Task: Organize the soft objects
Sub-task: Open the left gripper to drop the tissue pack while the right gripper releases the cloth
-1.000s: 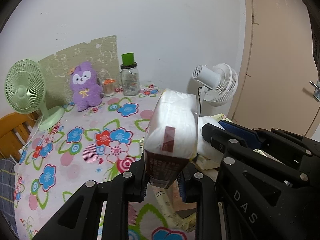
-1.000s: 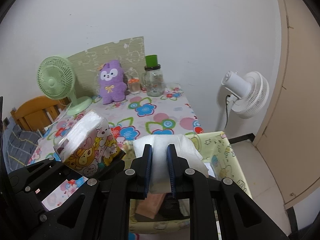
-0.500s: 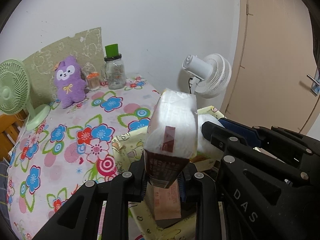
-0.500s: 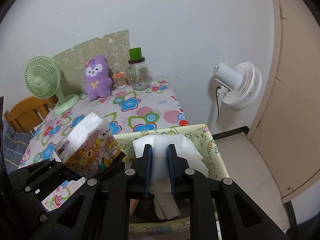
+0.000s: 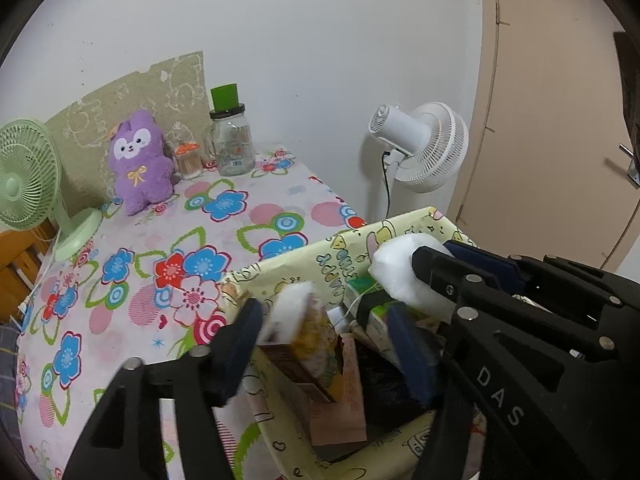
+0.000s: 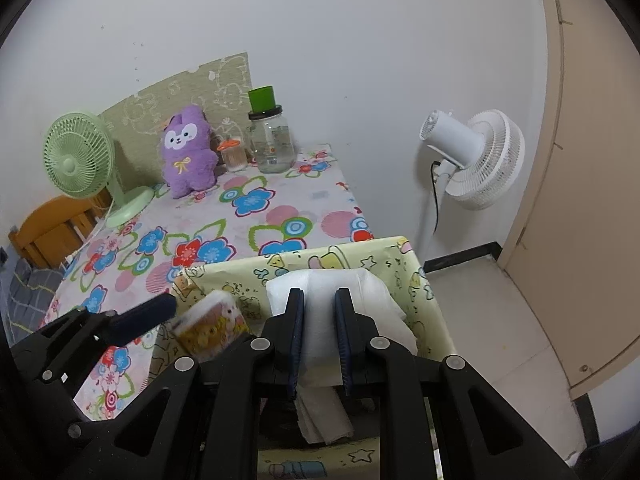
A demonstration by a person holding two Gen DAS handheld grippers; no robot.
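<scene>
2 grippers hang over a yellow cartoon-print bin (image 5: 352, 248) at the near right edge of a floral table (image 5: 160, 264). Left gripper (image 5: 324, 336) has just been opening; its jaws stand wide, the tissue pack (image 5: 298, 320) loose between them, blurred, inside the bin. Right gripper (image 6: 320, 332) pinches a white wad (image 6: 324, 300) above the bin.
</scene>
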